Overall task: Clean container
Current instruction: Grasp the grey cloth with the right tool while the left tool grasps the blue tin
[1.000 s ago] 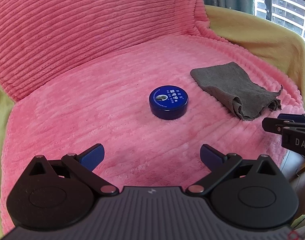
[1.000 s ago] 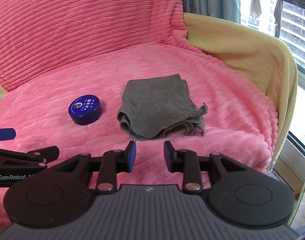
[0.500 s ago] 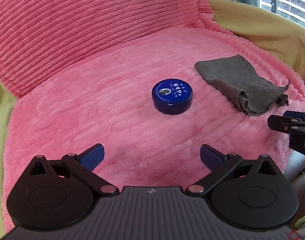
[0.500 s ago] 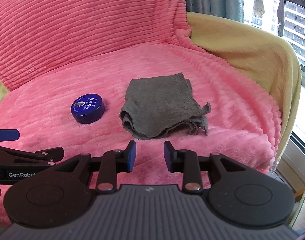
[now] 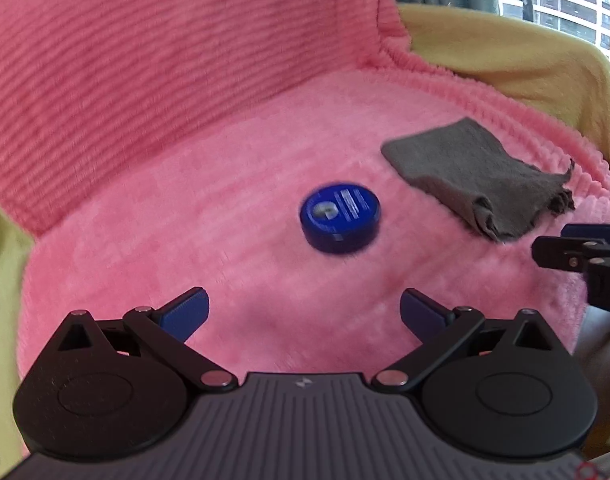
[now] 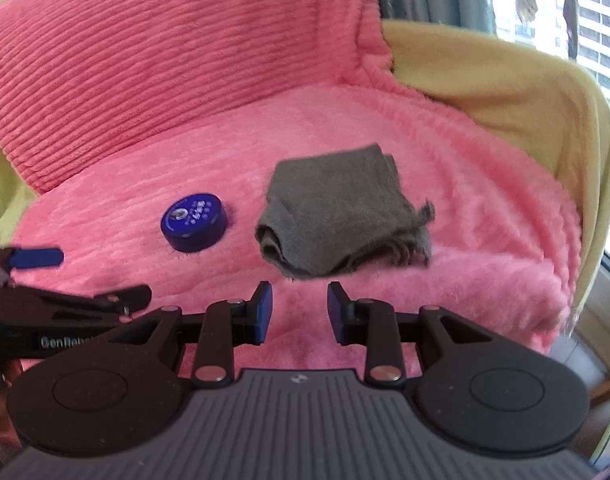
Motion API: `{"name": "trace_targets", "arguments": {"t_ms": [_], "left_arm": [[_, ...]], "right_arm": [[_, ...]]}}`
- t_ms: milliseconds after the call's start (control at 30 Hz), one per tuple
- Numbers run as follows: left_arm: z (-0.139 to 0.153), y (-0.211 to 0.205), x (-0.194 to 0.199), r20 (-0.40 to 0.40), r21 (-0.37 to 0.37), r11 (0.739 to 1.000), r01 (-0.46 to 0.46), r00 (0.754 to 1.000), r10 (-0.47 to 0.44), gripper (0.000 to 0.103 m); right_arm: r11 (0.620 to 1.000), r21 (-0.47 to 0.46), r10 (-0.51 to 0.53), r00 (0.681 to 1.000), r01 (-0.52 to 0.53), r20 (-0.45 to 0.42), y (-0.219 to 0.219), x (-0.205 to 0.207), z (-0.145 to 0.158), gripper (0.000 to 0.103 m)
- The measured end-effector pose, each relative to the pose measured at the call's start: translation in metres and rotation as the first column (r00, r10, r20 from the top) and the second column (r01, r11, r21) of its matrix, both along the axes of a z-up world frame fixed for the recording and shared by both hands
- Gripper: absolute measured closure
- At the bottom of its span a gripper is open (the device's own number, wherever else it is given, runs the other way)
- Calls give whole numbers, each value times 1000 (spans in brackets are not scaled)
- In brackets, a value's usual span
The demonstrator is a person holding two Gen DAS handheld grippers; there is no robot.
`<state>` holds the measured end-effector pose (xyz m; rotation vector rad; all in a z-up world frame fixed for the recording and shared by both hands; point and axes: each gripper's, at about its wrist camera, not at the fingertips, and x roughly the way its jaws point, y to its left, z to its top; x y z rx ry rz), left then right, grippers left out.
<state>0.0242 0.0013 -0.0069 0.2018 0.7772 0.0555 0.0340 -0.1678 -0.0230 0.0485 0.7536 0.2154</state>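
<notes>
A small round blue tin [image 5: 340, 216] with a printed lid lies flat on the pink blanket; it also shows in the right wrist view [image 6: 193, 221]. A folded grey cloth [image 5: 479, 178] lies to its right, also in the right wrist view [image 6: 341, 210]. My left gripper [image 5: 304, 312] is wide open and empty, a short way in front of the tin. My right gripper [image 6: 299, 310] is open with a narrow gap, empty, just in front of the cloth. Each gripper shows at the edge of the other's view.
A pink ribbed blanket [image 6: 145, 60] covers the seat and back of a yellow armchair [image 6: 505, 92]. The seat's front edge drops off at the right, with floor below. A window [image 6: 585, 20] and grey curtain stand behind.
Both grippers have moved forward toward the seat, so the tin and cloth look nearer. The jaws have kept their openings. The tin and cloth have not moved.
</notes>
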Motion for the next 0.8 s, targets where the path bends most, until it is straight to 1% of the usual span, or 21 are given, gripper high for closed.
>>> {"name": "trace_targets", "arguments": {"t_ms": [67,200,333,367,433,467,567,600,700,800], "left_arm": [[2,3,5,2,6,1000,10,1000,-10,1],[2,5,13,-4,-11,999,34,999,-34,1],[2,11,15,3,37,997,71,997,-72,0],[1,15,17,-5,31,997,74,997,-74,0],[-1,22,20,-14,20,996,88,996,-87,1],[-1,25,21,-14,16,995,99,995,-99,1],[-2,27,26,11,32,990,137,990,-138,1],[-3,27,29,15,36,989,140,990,-141,1],[-7,28,39,17,14,988,155,988,-155,1],[-12,27,46,20,4,984,180,983,-180,1]], "right_arm": [[1000,-13,17,1000,-17,12,4,3,1,75],[998,-40,53,998,-51,35,13,10,4,75],[994,-68,88,994,-84,57,21,17,7,76],[993,-75,97,993,-92,63,23,18,8,76],[983,-142,127,990,-118,57,35,27,2,76],[978,-166,137,989,-127,50,39,38,0,77],[964,-226,147,989,-137,29,49,59,-10,78],[962,-233,151,988,-141,27,52,64,-12,78],[960,-241,148,989,-141,11,56,77,-21,79],[969,-205,137,991,-135,-5,51,82,-27,80]]}}
